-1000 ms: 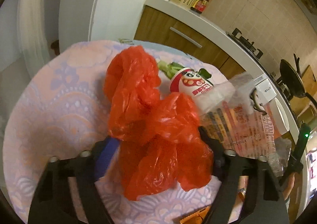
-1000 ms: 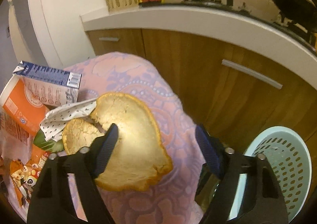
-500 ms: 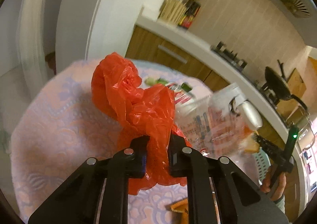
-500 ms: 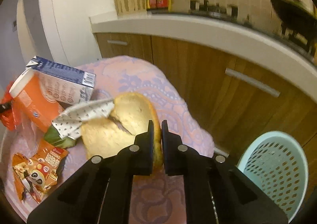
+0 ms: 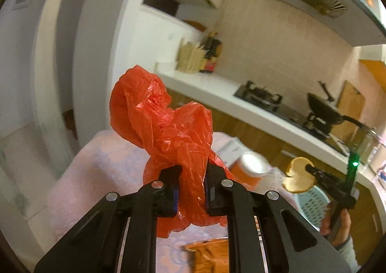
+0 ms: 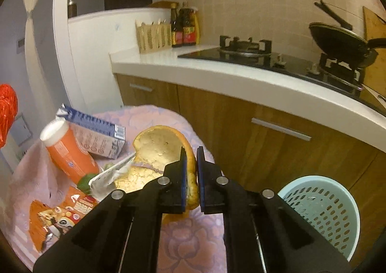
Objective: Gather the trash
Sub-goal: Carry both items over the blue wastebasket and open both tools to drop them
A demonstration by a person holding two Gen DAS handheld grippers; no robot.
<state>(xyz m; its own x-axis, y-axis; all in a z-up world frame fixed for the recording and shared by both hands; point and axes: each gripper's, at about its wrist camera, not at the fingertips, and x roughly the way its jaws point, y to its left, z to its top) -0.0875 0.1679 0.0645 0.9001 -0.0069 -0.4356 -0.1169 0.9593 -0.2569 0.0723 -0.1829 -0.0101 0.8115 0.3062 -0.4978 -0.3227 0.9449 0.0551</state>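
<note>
Left wrist view: left gripper (image 5: 191,177) clamped on red plastic bag (image 5: 164,126), light, limp, slippery, take bunched folds | right gripper (image 6: 191,167) pinching peel (image 6: 160,150) rim, stiff, brittle | basket (image 6: 323,210) near.

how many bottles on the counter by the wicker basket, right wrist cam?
2. Both dark sauce bottles stand side by side against the tiled wall, right of the wicker basket: left bottle, right bottle. More may be hidden behind them.

Crumpled red plastic bag (image 5: 168,128) bunched at centre frame; curved orange peel (image 6: 159,150), pale inside, mid-frame, upright.
</note>
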